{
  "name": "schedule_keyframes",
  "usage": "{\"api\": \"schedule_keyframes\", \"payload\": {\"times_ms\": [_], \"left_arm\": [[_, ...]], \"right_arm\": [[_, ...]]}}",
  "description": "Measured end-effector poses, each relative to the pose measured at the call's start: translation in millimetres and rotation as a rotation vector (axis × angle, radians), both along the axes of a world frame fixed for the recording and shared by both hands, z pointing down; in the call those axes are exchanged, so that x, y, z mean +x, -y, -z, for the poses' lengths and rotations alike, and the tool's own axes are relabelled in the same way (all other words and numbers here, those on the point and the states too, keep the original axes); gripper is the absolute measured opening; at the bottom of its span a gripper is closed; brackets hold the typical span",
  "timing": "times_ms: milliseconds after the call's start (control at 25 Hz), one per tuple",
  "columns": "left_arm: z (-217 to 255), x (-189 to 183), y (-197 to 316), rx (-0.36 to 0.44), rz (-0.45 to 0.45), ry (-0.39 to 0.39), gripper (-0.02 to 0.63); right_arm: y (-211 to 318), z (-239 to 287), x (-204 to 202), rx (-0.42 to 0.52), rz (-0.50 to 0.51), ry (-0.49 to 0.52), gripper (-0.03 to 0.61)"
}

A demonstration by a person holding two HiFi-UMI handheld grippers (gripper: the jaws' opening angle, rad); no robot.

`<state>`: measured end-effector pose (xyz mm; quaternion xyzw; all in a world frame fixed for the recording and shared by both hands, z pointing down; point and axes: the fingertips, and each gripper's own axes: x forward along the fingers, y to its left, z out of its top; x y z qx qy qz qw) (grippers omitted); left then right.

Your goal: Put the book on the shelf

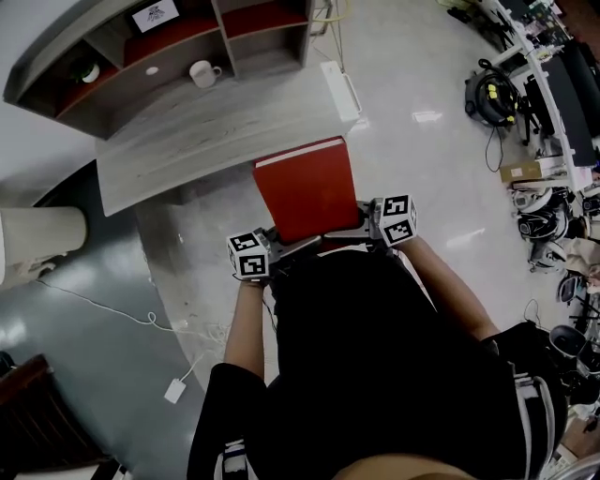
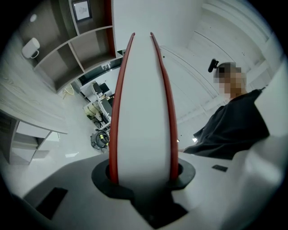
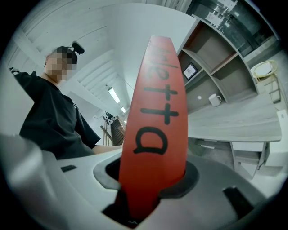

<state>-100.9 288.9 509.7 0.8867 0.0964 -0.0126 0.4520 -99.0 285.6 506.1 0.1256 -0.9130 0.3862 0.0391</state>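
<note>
Large black letters run along the red spine of the book [image 3: 157, 130] in the right gripper view: a double "t" is plain, with what looks like an "a" below it and an "e" above (the topmost strokes are too squeezed to read). The framed card [image 1: 155, 14] on the shelf carries print too small to read. The left marker cube [image 1: 248, 255] and the right marker cube [image 1: 398, 217] show only black-and-white square patterns.

Lab or workshop w/ a mock study corner: grey wood counter [image 1: 216, 131] + shelf unit [image 1: 173, 49] w/ mug [image 1: 202, 72], framed pic [image 1: 155, 14]. Glossy pale floor [image 1: 412, 187], cluttered workbench [image 1: 555, 89], loose cables [image 1: 489, 150], black-yellow vacuum [image 1: 492, 94].
</note>
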Motion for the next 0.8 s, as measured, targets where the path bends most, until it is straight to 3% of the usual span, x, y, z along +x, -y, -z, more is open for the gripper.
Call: {"api": "schedule_keyframes", "payload": {"times_ms": [320, 560, 800], "left_arm": [[-20, -15, 47, -0.003, -0.065, -0.005, 0.16], [-29, -10, 57, -0.037, -0.046, -0.032, 0.16], [-35, -6, 55, -0.042, -0.038, 0.005, 0.16]], "right_arm": [[45, -20, -14, -0.041, -0.062, -0.054, 0.163], [57, -28, -9, -0.058, -0.088, -0.092, 0.164], [55, -37, -4, -0.078, -0.059, -0.108, 0.167]]}}
